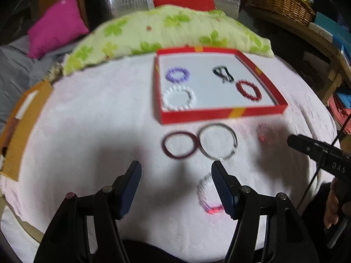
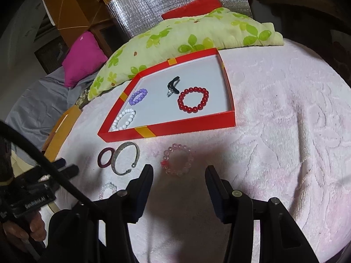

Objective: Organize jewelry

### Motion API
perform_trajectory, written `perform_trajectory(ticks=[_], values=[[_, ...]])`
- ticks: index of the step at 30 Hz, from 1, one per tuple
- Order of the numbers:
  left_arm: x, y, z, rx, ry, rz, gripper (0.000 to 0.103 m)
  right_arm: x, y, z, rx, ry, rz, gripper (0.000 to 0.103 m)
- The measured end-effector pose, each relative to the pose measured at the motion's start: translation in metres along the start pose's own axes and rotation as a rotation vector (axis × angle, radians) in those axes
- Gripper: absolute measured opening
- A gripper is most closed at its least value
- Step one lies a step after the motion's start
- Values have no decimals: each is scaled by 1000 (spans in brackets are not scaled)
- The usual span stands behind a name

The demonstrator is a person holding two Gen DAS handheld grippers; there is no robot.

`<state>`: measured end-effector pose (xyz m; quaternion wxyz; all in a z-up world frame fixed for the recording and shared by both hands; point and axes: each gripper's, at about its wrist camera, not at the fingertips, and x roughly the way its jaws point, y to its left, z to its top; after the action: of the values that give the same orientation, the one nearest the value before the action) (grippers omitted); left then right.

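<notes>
Nearest, both tools hang with jaws apart and nothing between them: the left gripper over the pink cloth, the right gripper just short of a pale pink bead bracelet lying at its twelve o'clock. By the left gripper's right finger, at about three o'clock, a small clear-and-pink bead bracelet lies partly hidden. A little farther out, at the left gripper's twelve to one o'clock, a dark maroon bangle and a silver open cuff sit touching or nearly so, just in front of the red tray. These four pieces are still loose on the cloth, so the sorting looks roughly half done. Inside the tray, going back, lie a white bead bracelet in the near left corner, a red bead bracelet toward the right, a purple bead bracelet at the far left, and a black clip-like piece, too small to identify. Beyond the tray rests a green clover-print pillow. Judging by its aim, the pale pink bracelet seems the next pick.
</notes>
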<state>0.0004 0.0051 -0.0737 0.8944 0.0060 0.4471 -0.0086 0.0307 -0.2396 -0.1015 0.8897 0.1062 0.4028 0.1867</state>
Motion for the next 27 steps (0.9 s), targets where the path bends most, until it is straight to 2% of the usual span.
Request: perform_trajectory(ticks=[6, 13, 15, 17, 23, 25, 27], values=[[22, 4, -11, -46, 86, -73, 67, 11, 3, 4, -30, 23, -24, 60], [27, 5, -20, -61, 112, -105, 67, 35, 5, 15, -62, 63, -72, 59], [28, 2, -23, -53, 116, -111, 67, 41, 4, 17, -69, 70, -88, 54], [30, -2, -25, -37, 124, -110, 67, 42, 6, 17, -91, 66, -109, 40], [32, -8, -26, -22, 131, -133, 66, 44, 8, 15, -142, 49, -162, 20], [32, -9, -26, -22, 130, -135, 60, 42, 7, 14, -138, 45, -172, 18], [34, -8, -27, -26, 142, -138, 48, 40, 2, 14, -121, 43, -184, 18]])
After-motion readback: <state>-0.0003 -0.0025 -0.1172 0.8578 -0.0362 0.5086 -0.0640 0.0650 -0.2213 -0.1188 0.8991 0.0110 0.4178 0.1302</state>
